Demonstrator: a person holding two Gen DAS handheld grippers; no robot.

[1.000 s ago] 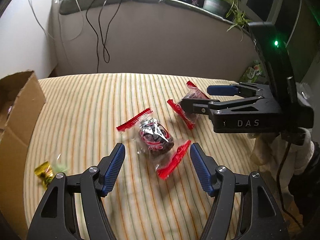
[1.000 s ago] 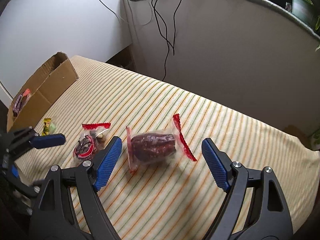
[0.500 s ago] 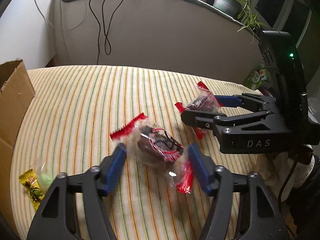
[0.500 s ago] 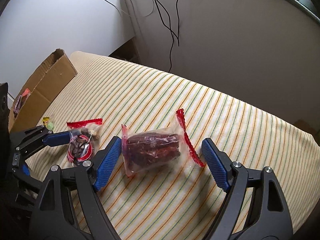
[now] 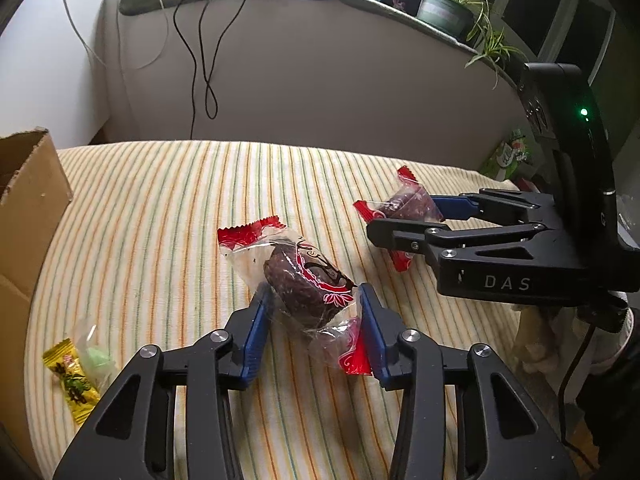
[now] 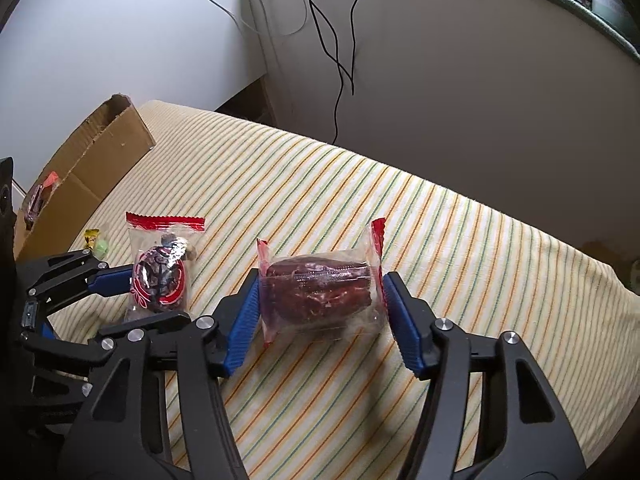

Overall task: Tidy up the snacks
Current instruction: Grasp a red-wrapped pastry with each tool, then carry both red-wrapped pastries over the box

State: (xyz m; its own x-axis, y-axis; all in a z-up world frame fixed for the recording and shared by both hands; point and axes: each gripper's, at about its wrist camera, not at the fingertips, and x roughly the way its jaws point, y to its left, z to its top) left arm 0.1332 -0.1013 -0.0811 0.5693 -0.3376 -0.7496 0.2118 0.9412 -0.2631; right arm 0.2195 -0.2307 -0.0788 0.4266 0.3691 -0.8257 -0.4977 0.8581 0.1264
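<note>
My left gripper (image 5: 314,308) is shut on a clear-wrapped dark round snack with red printed ends (image 5: 308,280), lifted off the striped cloth. It also shows in the right wrist view (image 6: 160,276), between the left gripper's fingers (image 6: 114,282). My right gripper (image 6: 320,304) is shut on a second clear-wrapped dark red snack (image 6: 318,294). In the left wrist view this snack (image 5: 408,206) sits between the right gripper's fingers (image 5: 456,205).
An open cardboard box (image 5: 28,200) stands at the left edge of the striped table (image 5: 160,200); it holds a red-wrapped snack (image 6: 38,198). A yellow candy wrapper (image 5: 74,386) with a green sweet lies near the box. A wall with hanging cables (image 6: 340,40) stands behind.
Both grippers closed from open onto their snacks. The left gripper's snack has tilted and risen off the cloth. The right gripper moved forward around its snack.
</note>
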